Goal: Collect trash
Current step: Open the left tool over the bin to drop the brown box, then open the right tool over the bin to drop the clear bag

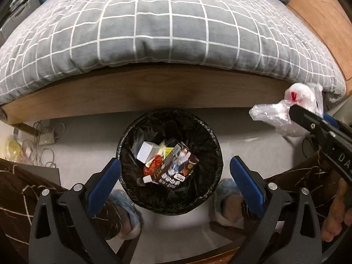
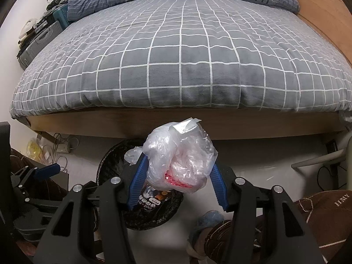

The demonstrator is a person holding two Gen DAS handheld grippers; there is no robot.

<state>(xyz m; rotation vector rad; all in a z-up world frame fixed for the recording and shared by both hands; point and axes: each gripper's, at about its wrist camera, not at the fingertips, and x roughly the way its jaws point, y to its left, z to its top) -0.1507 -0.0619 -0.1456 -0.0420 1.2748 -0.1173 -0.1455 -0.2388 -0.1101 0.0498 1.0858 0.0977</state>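
Note:
A round bin lined with a black bag stands on the floor by the bed, holding a white box, a red wrapper and a dark printed packet. My left gripper hovers above it, open, nothing between its blue pads. My right gripper is shut on a crumpled clear plastic bag with something red inside. It holds the bag above the bin's right side. In the left wrist view that bag and the right gripper appear at the right, over the floor.
A bed with a grey checked cover and wooden frame runs across the back. A power strip and tangled cables lie at the left under the bed. A person's legs in brown trousers and blue slippers flank the bin.

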